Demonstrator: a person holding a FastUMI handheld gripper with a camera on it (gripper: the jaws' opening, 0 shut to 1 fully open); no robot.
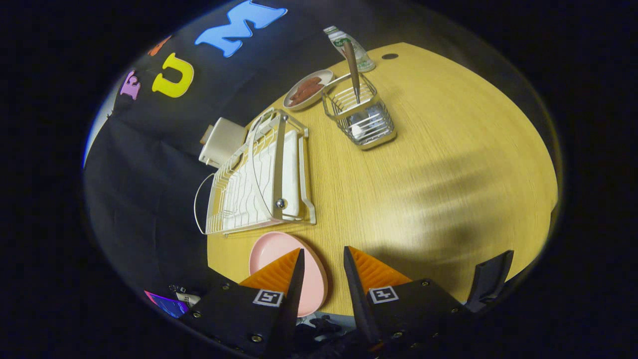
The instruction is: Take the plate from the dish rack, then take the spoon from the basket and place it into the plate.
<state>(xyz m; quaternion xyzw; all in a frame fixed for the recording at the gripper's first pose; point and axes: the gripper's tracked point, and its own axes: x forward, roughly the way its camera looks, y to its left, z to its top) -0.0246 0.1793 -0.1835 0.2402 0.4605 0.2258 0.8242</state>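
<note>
Plate: the pink plate (279,259) lay flat on the wooden table (438,169), just beside the near end of the white dish rack (259,179) and out of it, so I judged the first step done.
Dish rack: I saw no plate standing in its wires; its tray looked bare from where I sat.
Gripper: my gripper (323,259) hung above the near edge of the table with its two orange fingers (371,271) apart and nothing between them; the left finger overlapped the plate in my view, but I could not tell whether it touched it.
Spoon: the spoon (353,65) stood upright in the wire basket (360,117), brown handle up, well beyond the fingers and not yet taken.
Basket: it sat on the table past the far end of the rack, near a small dish of reddish food (307,89) and a bottle (344,42) at the table's far edge.
Progress: I put it at roughly halfway, plate out and spoon untouched.
Left to do: reach over to the basket, close on the handle, lift it clear of the wires, carry it back and lay it in the plate.
Risk: I reckoned the thin handle could slip or snag the basket's rim on the way out.
</note>
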